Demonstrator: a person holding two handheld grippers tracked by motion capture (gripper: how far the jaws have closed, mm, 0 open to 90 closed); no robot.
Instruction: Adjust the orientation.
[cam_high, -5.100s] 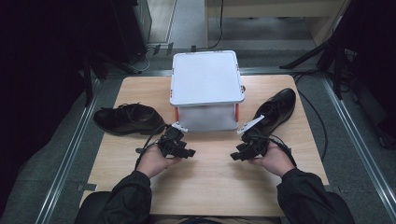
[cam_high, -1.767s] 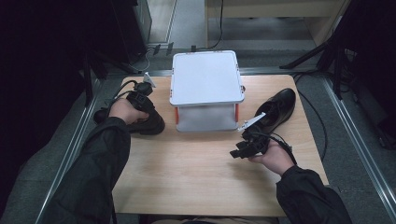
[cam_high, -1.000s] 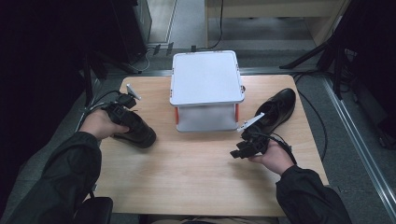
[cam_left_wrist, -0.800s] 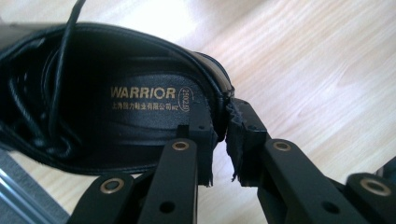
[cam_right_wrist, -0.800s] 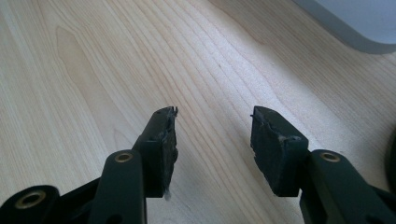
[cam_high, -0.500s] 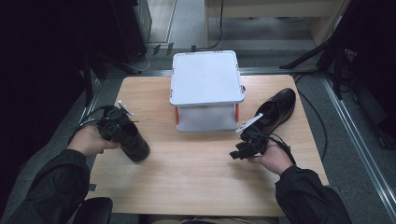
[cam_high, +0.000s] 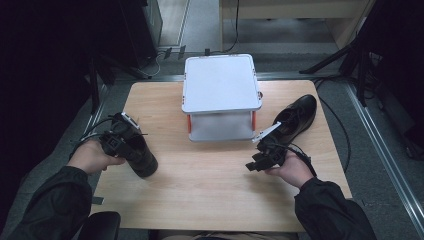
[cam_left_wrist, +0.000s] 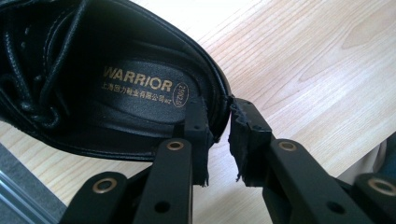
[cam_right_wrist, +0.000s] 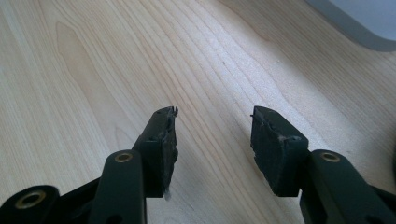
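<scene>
On table (cam_high: 210, 180), two shoes (cam_high: 137, 152), one box (cam_high: 220, 82)

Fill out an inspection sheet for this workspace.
Surface: wooden table, light grain.
Job's things: black shoe at left; second black shoe at right; white raised box between them.
Clutter: nothing seen.
Grippers: left gripper straddles the first shoe's heel rim, jaws just been opening; right gripper open, empty, over the table.
Cables: black cable trails from the left gripper.
Surroundings: grey floor.
</scene>
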